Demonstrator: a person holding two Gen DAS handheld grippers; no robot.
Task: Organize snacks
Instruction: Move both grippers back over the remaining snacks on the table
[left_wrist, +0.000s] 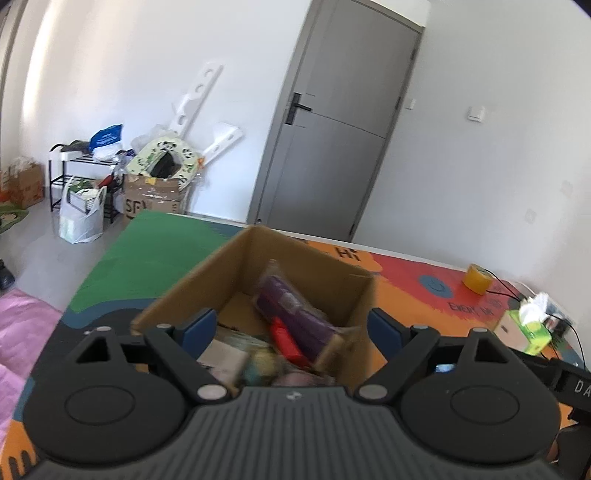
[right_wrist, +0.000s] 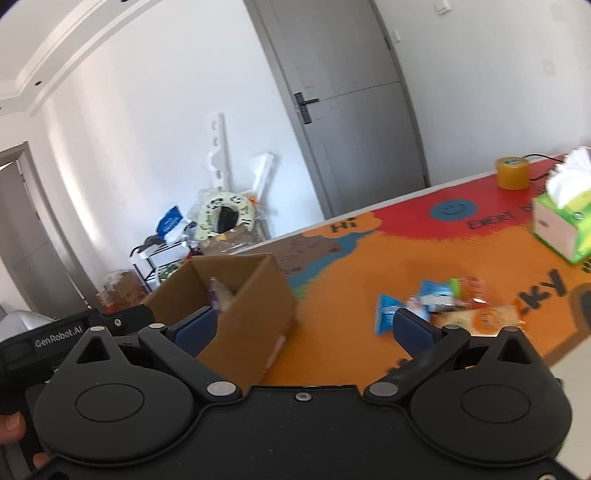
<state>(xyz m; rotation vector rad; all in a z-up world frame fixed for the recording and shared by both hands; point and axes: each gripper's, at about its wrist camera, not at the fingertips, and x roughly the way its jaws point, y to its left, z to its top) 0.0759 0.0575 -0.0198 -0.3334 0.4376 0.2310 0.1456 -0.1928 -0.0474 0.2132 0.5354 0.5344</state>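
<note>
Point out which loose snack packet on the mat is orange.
The orange snack packet, farthest back in the pile; the blue packets and the pale packet lie nearer.

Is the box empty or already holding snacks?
Holding snacks: the open box contains a purple pack and a red one.

Your cardboard box (right_wrist: 236, 306) sits left on table (right_wrist: 351, 314); loose snack packets (right_wrist: 443, 302) right of it; tissue box (right_wrist: 561, 225) and tape roll (right_wrist: 511, 172) behind packets.

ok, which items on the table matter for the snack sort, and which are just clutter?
Job:
cardboard box
purple packet in the box
loose snack packets on the mat

Clutter:
yellow tape roll
tissue box
black cable
</note>
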